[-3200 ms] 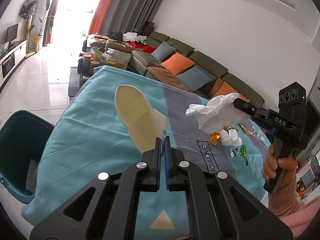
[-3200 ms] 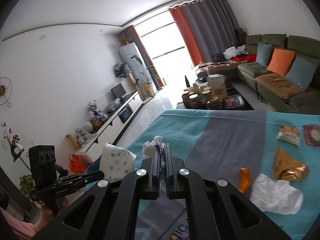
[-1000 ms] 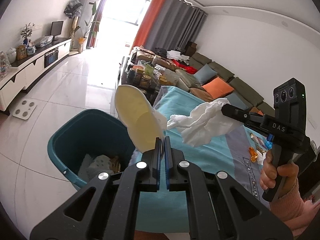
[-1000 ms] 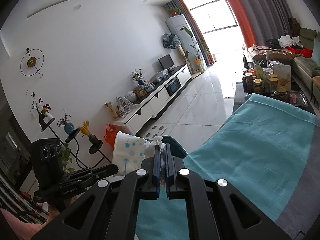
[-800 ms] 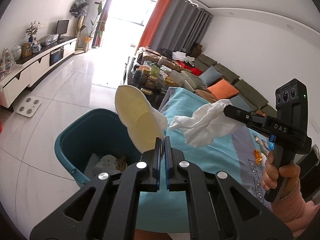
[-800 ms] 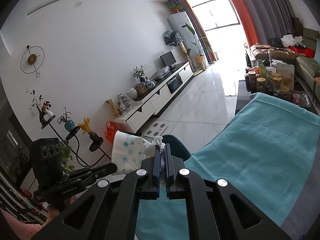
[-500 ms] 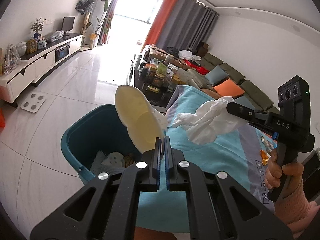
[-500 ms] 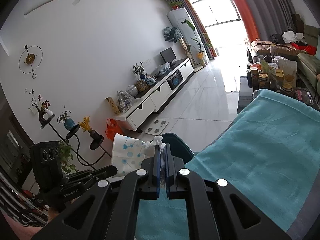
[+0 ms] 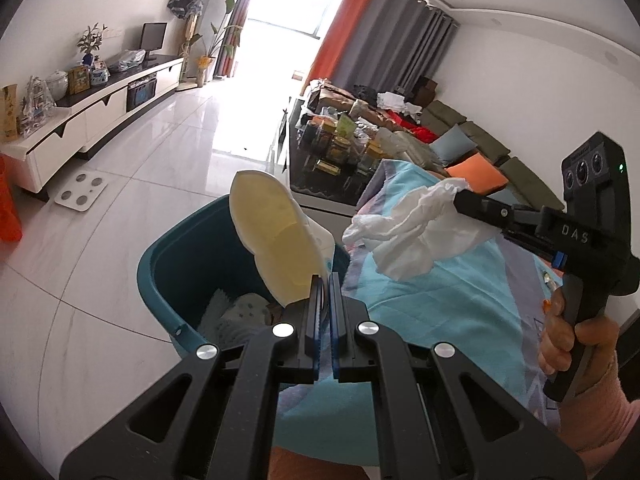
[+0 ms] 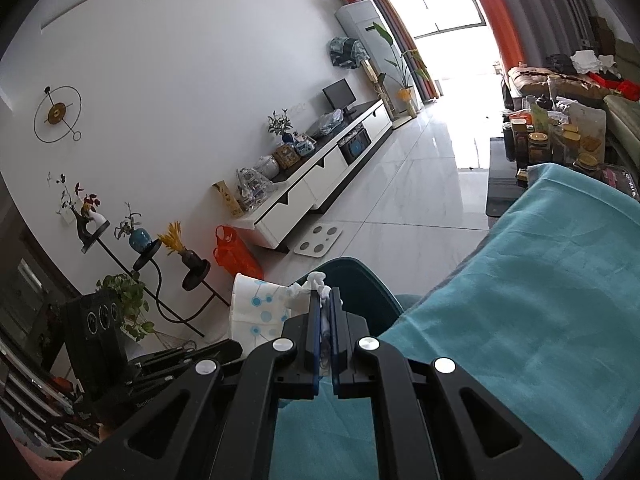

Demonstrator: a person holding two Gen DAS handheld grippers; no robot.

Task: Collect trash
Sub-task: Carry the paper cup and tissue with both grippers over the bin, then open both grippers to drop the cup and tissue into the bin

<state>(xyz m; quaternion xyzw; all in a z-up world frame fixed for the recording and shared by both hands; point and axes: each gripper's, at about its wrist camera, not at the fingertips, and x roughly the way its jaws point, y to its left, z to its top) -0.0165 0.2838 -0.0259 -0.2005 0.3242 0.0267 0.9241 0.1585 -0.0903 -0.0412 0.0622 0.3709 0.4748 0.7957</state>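
My left gripper (image 9: 325, 280) is shut on a squashed paper cup (image 9: 276, 236), cream inside and white with blue dots outside; in the right wrist view the cup (image 10: 256, 312) shows at lower left. The cup hangs over the teal trash bin (image 9: 184, 252), which holds some white rubbish. My right gripper (image 10: 325, 294) is shut on a crumpled white tissue (image 9: 416, 228), held above the table's edge just right of the bin (image 10: 360, 280). In the left wrist view the right gripper (image 9: 460, 196) reaches in from the right, with a hand (image 9: 568, 340) on its grip.
The table wears a teal cloth (image 10: 532, 300) with a grey stripe. A bathroom scale (image 9: 80, 194) lies on the tiled floor, and a white TV cabinet (image 9: 96, 112) runs along the left wall. A glass coffee table with jars (image 9: 336, 152) and a sofa stand beyond.
Both grippers, still shut on the cup and the tissue, have drifted closer to the bin and a little lower. The bin now sits larger and more central under the cup.
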